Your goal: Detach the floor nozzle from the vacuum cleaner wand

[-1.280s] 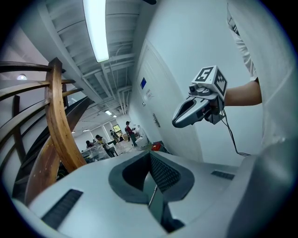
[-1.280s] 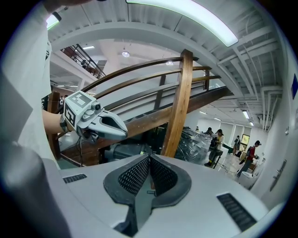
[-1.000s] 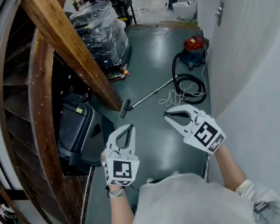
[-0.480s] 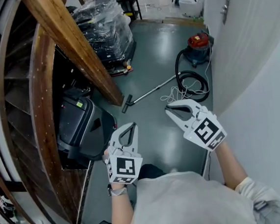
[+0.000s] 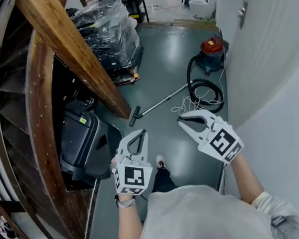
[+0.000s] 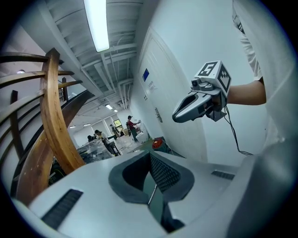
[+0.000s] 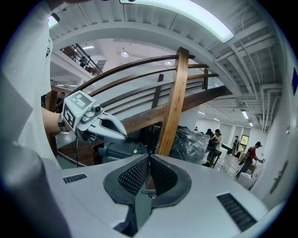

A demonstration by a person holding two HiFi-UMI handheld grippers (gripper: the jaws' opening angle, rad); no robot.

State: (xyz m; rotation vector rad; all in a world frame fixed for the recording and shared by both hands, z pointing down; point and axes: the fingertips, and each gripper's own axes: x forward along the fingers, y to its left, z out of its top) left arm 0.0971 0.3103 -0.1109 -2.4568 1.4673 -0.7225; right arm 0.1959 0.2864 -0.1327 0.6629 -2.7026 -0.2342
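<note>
**Both grippers closed and empty, nozzle on the wand out on the floor**

In the head view the person holds the left gripper (image 5: 141, 133) and the right gripper (image 5: 181, 120) side by side above the grey floor (image 5: 170, 62). Both are aimed toward 12 o'clock and are apart from each other. Each gripper's own view shows its jaws pressed together at the tips with nothing between them. Behind the tips the dark pads bow out into an empty loop.

The nozzle (image 5: 134, 115), small and black, lies on the floor at 12 o'clock from the left gripper, and neither gripper touches it. It sits at the end of the wand (image 5: 161, 100), a thin metal tube that runs from the nozzle toward 2 o'clock to the black hose (image 5: 205, 92). The hose coils on the floor at 1 o'clock from the right gripper and leads up to the red vacuum (image 5: 209, 47). The vacuum stands beside the white wall (image 5: 272, 78), at 1 o'clock in the view. A white cord (image 5: 182, 106) lies tangled between wand and hose.

A wooden beam (image 5: 74, 50) slants down from 11 o'clock, and its foot lands just beside the nozzle, at 9 o'clock from it. A film-wrapped pallet (image 5: 106, 28) stands at 12 o'clock. A black machine (image 5: 83, 143) sits at 9 o'clock from the left gripper. One shoe (image 5: 160, 162) shows at 5 o'clock from the left gripper. People (image 7: 251, 158) stand far off in both gripper views.
</note>
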